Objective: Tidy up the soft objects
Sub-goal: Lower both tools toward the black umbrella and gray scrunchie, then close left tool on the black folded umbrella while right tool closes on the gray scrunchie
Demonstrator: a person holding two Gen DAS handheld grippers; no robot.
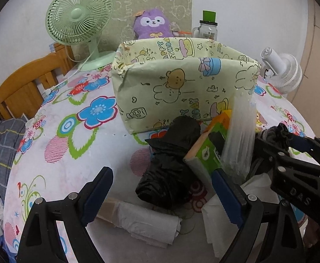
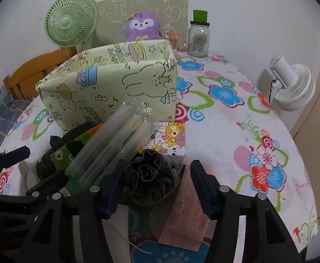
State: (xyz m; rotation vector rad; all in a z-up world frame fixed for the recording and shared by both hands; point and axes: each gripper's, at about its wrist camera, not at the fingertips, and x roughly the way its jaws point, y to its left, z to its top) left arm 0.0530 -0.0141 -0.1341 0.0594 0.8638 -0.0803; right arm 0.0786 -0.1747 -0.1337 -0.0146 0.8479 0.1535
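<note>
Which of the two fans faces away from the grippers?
The white fan at the table's right edge: its back and motor housing show. The green fan at the back left shows its front grille.

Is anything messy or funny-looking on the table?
Yes. The soft things lie jumbled in front of the cartoon box, not inside it. A green packet and a clear wrapped bundle lean tilted against a crumpled black bag, with tissue scattered nearby.

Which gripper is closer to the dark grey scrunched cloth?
Right. The right gripper straddles the grey cloth; the left gripper sits off to its side, over the black bag.
</note>
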